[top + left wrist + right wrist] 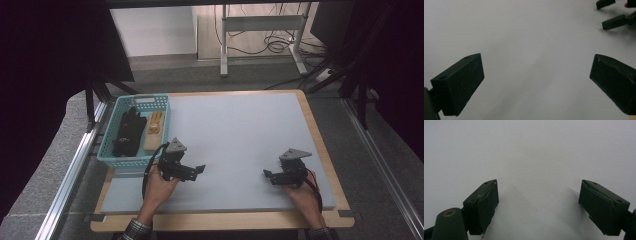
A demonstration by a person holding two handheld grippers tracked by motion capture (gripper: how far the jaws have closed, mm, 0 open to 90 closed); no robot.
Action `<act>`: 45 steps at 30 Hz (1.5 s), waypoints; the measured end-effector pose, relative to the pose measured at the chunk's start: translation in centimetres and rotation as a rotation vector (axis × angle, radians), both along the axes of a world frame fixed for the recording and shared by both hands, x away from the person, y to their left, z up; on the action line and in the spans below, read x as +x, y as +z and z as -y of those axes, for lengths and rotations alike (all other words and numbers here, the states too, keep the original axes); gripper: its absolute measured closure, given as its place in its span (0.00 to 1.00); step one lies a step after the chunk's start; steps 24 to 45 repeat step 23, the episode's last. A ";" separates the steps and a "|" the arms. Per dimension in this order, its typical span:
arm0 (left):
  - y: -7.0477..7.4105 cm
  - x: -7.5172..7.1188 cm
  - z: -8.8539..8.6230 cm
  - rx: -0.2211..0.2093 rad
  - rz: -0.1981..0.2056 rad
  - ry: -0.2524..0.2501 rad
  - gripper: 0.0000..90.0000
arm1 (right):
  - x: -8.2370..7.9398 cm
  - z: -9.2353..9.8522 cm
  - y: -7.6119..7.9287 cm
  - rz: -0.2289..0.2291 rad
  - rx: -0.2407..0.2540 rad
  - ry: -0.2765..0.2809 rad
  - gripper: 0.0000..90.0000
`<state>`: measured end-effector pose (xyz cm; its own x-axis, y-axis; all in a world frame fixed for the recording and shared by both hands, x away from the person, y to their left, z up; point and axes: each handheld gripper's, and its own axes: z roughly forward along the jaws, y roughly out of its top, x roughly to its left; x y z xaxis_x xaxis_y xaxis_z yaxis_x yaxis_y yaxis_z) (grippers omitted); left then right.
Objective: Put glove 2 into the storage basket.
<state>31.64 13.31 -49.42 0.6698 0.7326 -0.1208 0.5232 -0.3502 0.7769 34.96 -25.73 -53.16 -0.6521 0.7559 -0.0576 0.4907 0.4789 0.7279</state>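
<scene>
Basket (116, 155) beside left gripper (197, 170), jaws empty

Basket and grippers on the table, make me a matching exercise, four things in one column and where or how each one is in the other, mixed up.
Things:
1. turquoise basket
2. wooden piece
3. left gripper
4. right gripper

Places or states:
A. open, just right of the basket
B. inside the basket, on its right side
C. at the table's left edge
D. open, near the table's right front

Pairs: 1-C, 2-B, 3-A, 4-D
</scene>
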 end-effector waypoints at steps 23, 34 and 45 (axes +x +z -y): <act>-5.4 -1.2 1.8 0.151 -0.048 -0.003 0.00 | 0.0 0.0 0.0 0.000 -0.001 -0.001 0.17; -5.4 -1.2 1.8 0.151 -0.048 -0.003 0.00 | 0.0 0.0 0.0 0.000 -0.001 -0.001 0.17; -5.4 -1.2 1.8 0.151 -0.048 -0.003 0.00 | 0.0 0.0 0.0 0.000 -0.001 -0.001 0.17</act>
